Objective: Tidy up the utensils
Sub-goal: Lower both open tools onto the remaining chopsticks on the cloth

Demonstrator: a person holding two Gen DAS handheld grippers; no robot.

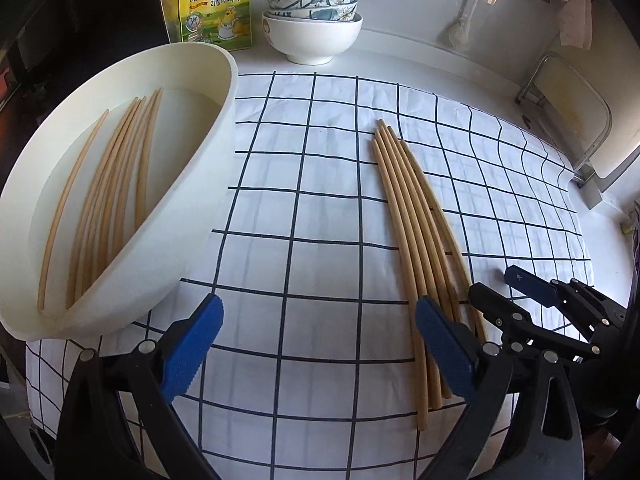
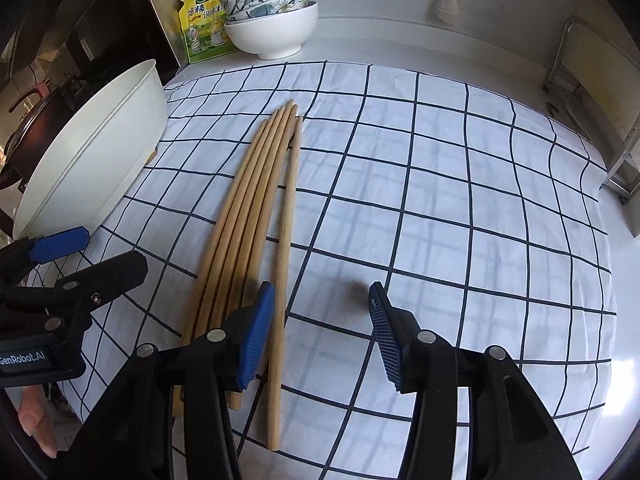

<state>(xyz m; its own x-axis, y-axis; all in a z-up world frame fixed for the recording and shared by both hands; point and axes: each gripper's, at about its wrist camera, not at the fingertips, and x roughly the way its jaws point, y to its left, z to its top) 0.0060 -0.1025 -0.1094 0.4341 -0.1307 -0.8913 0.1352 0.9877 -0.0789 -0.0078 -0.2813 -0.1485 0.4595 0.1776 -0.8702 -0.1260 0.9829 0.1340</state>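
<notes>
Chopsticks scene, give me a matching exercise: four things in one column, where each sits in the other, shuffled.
Things:
1. chopsticks on the cloth
2. white tub
3. stacked bowls
4. yellow pouch

Places:
A. at the back, right of the pouch
B. back corner, behind the tub
C. left edge of the checked cloth, holding more chopsticks
D. lying bundled, mid-cloth

Pairs: 1-D, 2-C, 3-A, 4-B

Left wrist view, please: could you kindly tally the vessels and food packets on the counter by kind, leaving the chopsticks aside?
bowls, stacked: 3
white tub: 1
seasoning pouch: 1
Total: 5
</notes>
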